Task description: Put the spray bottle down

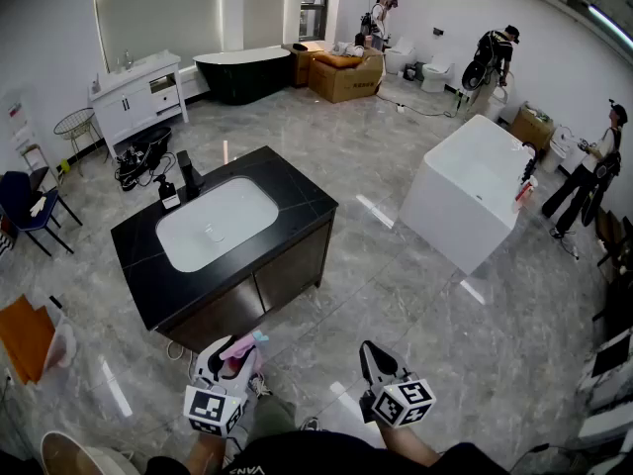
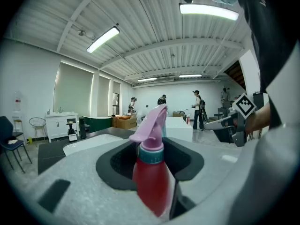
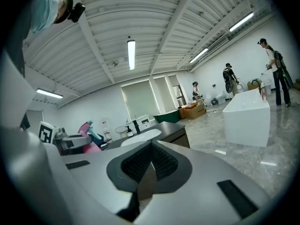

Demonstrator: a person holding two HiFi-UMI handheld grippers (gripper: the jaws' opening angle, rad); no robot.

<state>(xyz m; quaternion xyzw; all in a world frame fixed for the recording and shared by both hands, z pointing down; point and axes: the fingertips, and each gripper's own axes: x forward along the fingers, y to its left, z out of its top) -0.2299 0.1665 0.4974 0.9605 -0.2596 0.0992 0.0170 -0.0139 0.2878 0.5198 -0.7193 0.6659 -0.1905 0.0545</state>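
My left gripper (image 1: 233,356) is shut on a spray bottle (image 1: 242,347) with a red body, a teal collar and a pink trigger head. In the left gripper view the spray bottle (image 2: 151,175) stands upright between the jaws of the left gripper (image 2: 150,159), its nozzle pointing away. The right gripper (image 1: 373,356) hangs beside it at the lower middle, shut and empty; in its own view the right gripper (image 3: 149,162) has its pads meeting. Both are held in the air in front of the black vanity (image 1: 297,201) with its white sink (image 1: 218,223).
A soap dispenser (image 1: 167,194) and a dark tap (image 1: 188,173) stand at the vanity's back left. A white bathtub (image 1: 475,191) is to the right, a black bathtub (image 1: 242,70) and cardboard boxes (image 1: 346,75) at the back. Several people stand far off. Grey marble floor lies between.
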